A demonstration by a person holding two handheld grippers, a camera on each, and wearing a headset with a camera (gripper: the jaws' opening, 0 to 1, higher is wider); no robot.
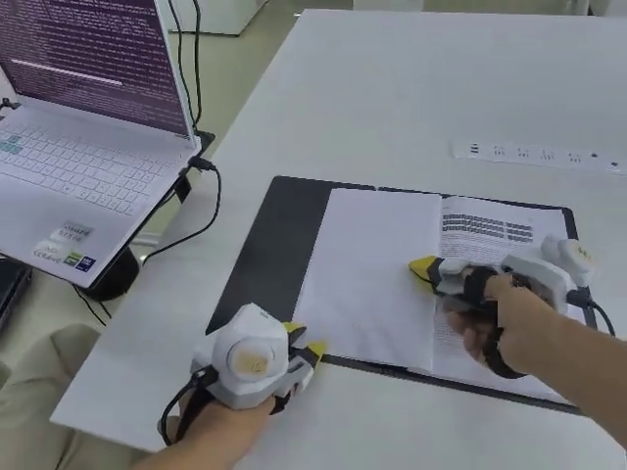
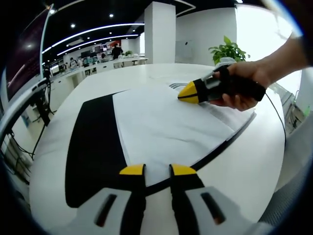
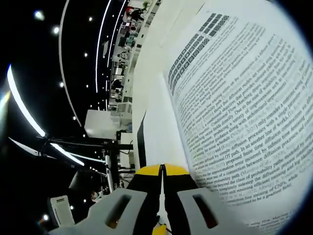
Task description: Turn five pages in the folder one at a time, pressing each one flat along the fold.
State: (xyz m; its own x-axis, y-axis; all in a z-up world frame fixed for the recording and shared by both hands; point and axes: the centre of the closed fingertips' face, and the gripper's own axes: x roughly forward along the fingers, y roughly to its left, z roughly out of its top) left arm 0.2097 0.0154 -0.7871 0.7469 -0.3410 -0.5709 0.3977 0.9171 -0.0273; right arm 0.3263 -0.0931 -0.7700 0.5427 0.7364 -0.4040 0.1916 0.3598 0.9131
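The folder (image 1: 263,245) lies open on the white table (image 1: 392,98), a blank turned page (image 1: 372,279) meeting the printed page (image 1: 495,230) at the fold. The right gripper (image 1: 423,266), jaws closed together, rests its tip there, apparently pressing the crease flat. The left gripper (image 1: 308,349), jaws narrowly apart and empty, waits at the folder's near edge.

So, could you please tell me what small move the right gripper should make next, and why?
Probably slide the right gripper down the fold toward the near edge of the folder, pressing down. Its fingers are shut, with the tips at the fold between the blank turned page and the printed page, and more of the fold lies nearer the person.
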